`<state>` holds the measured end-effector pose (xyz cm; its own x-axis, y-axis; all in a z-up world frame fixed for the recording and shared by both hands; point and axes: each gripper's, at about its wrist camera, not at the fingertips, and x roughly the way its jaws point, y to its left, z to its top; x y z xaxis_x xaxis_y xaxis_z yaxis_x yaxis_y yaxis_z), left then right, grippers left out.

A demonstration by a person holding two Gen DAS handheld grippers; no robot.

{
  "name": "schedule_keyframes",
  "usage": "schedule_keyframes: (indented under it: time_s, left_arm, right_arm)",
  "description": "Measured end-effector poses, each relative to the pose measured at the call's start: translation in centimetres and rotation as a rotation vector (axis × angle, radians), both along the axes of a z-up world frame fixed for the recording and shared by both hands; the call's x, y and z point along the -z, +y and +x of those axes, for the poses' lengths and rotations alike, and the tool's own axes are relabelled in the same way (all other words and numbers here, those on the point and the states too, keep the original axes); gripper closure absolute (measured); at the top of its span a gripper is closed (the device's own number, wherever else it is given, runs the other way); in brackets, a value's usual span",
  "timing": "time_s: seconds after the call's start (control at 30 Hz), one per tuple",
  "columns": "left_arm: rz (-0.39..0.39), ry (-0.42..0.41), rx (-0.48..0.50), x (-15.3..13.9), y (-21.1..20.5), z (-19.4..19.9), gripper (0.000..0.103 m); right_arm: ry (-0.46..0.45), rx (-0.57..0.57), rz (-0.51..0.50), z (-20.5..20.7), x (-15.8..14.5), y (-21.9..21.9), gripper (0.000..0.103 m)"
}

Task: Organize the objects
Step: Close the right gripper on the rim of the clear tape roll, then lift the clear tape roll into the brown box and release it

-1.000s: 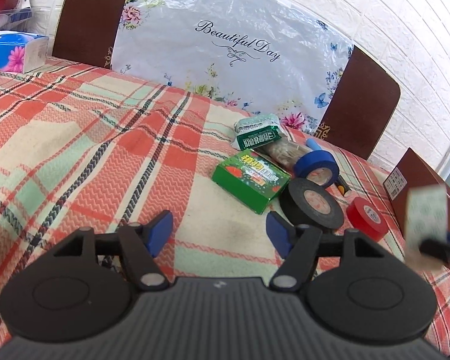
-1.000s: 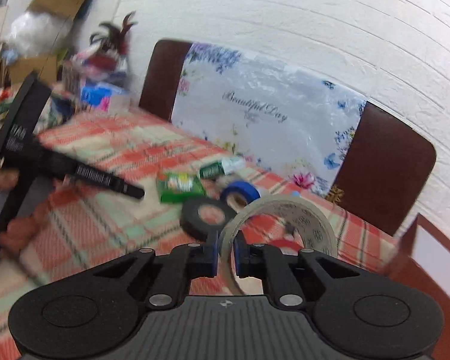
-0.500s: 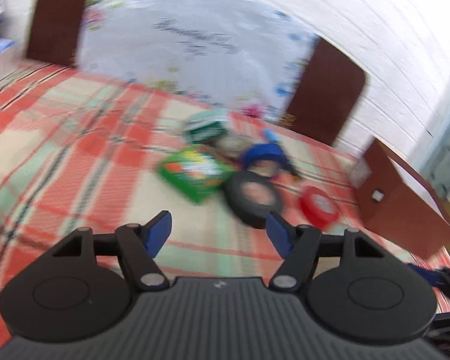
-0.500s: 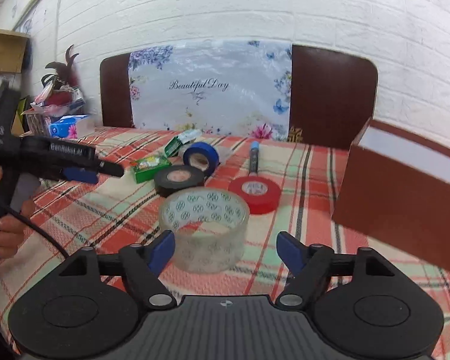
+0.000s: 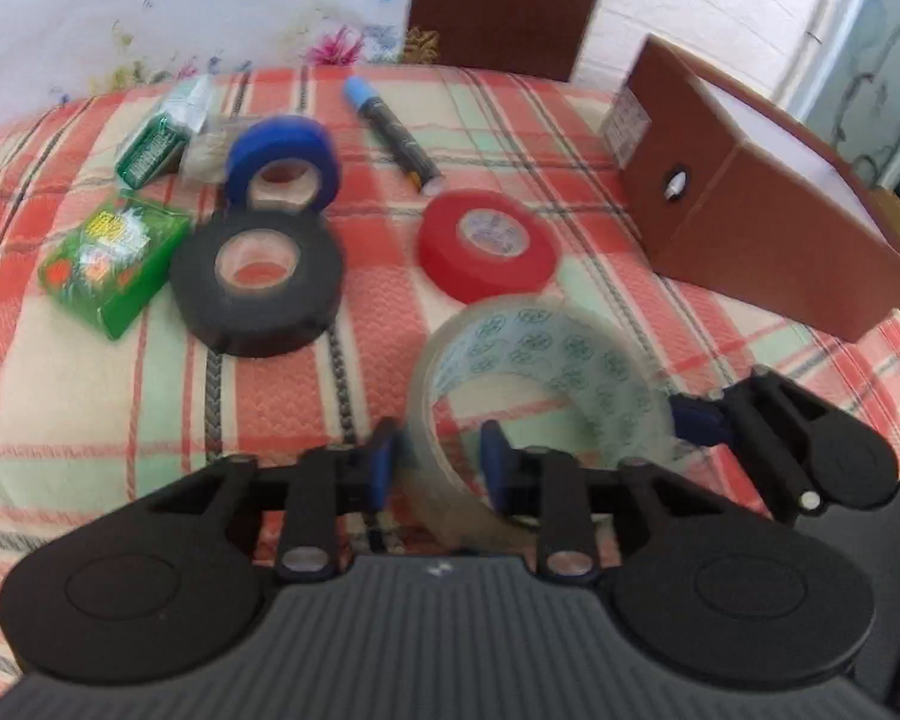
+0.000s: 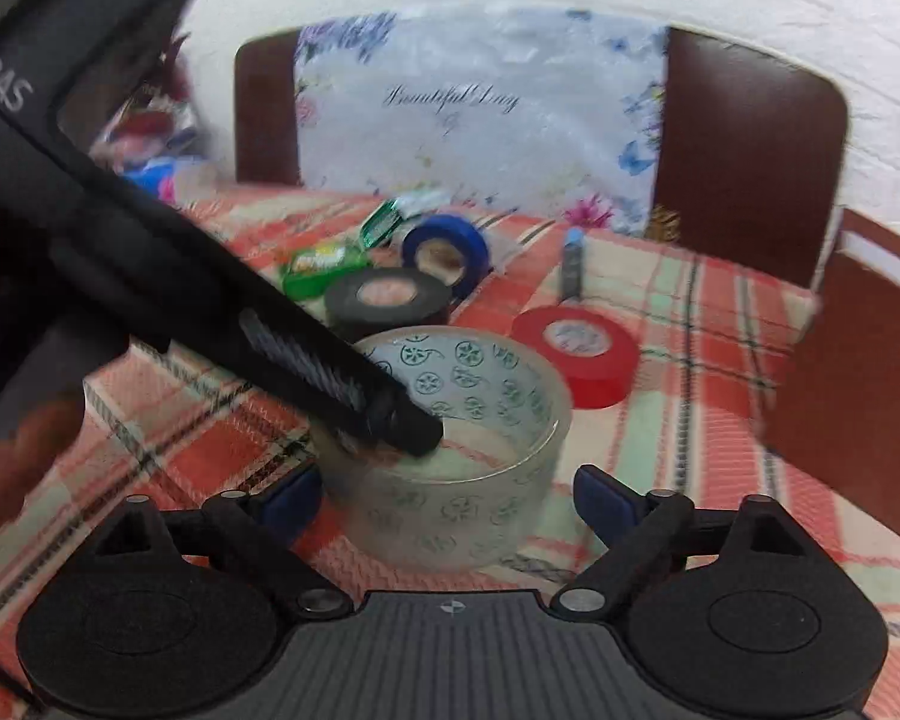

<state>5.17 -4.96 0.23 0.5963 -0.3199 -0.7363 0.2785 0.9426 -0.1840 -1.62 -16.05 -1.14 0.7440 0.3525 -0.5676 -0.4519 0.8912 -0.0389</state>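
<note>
A clear tape roll (image 5: pixel 546 360) with green printed marks lies on the plaid tablecloth (image 5: pixel 90 372); it also shows in the right wrist view (image 6: pixel 468 456). My left gripper (image 5: pixel 435 465) has its fingers narrowed around the roll's near wall, one inside and one outside. My right gripper (image 6: pixel 450 498) is open, its fingers either side of the roll. Behind lie a black tape roll (image 5: pixel 258 288), a red roll (image 5: pixel 489 246), a blue roll (image 5: pixel 282 165), a marker (image 5: pixel 390 132) and a green box (image 5: pixel 111 264).
A brown cardboard box (image 5: pixel 768 216) stands at the right. A small green packet (image 5: pixel 156 144) lies at the back left. Two dark chair backs (image 6: pixel 744 144) and a flowered plastic sheet (image 6: pixel 480 108) stand behind the table against a white brick wall.
My right gripper let go of the clear roll on the cloth and stays open by it. My left gripper swung right to the roll and its fingers closed in on the roll's wall.
</note>
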Motion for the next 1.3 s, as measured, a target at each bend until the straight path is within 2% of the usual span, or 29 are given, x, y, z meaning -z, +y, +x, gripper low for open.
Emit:
schedule_keyframes:
  time_s: [0.1, 0.2, 0.33, 0.43, 0.57, 0.7, 0.87, 0.9, 1.1, 1.2, 1.3]
  left_arm:
    - [0.012, -0.034, -0.008, -1.3, 0.0, -0.8, 0.074]
    - [-0.007, -0.106, 0.013, -4.3, -1.0, -1.2, 0.074]
    - [-0.018, -0.263, 0.102, -9.1, -5.3, -1.0, 0.074]
    - [-0.025, -0.332, 0.181, -11.3, -9.7, 0.2, 0.074]
    - [-0.044, -0.356, 0.26, -12.8, -14.8, 1.9, 0.074]
    - [-0.032, -0.346, 0.319, -12.4, -19.6, 3.6, 0.07]
    - [0.014, -0.317, 0.357, -10.3, -24.4, 5.0, 0.054]
    - [0.03, -0.311, 0.351, -9.9, -25.0, 5.2, 0.053]
    - [0.004, -0.301, 0.317, -9.1, -22.9, 4.7, 0.051]
    - [-0.038, -0.354, 0.282, -9.9, -19.7, 3.2, 0.048]
    - [-0.071, -0.391, 0.224, -10.0, -15.3, 1.1, 0.043]
  right_arm:
    - [-0.047, -0.013, 0.025, -0.7, -0.3, -0.2, 0.018]
    - [-0.187, 0.013, 0.04, -2.6, -1.5, -1.2, 0.018]
    - [-0.386, 0.12, 0.015, -3.8, -4.2, -3.7, 0.018]
    - [-0.471, 0.222, 0.001, -3.5, -5.9, -6.8, 0.018]
    - [-0.493, 0.345, 0.001, -2.3, -7.2, -11.4, 0.018]
    - [-0.485, 0.437, -0.011, -1.2, -7.2, -15.3, 0.018]
    - [-0.423, 0.543, -0.052, 0.5, -6.0, -18.8, 0.017]
    - [-0.425, 0.559, -0.037, 0.4, -5.8, -19.4, 0.014]
    - [-0.492, 0.618, 0.017, -2.3, -4.9, -19.9, 0.013]
    - [-0.561, 0.632, 0.048, -4.5, -4.8, -18.9, 0.013]
    - [-0.585, 0.602, 0.103, -6.6, -4.7, -17.7, 0.013]
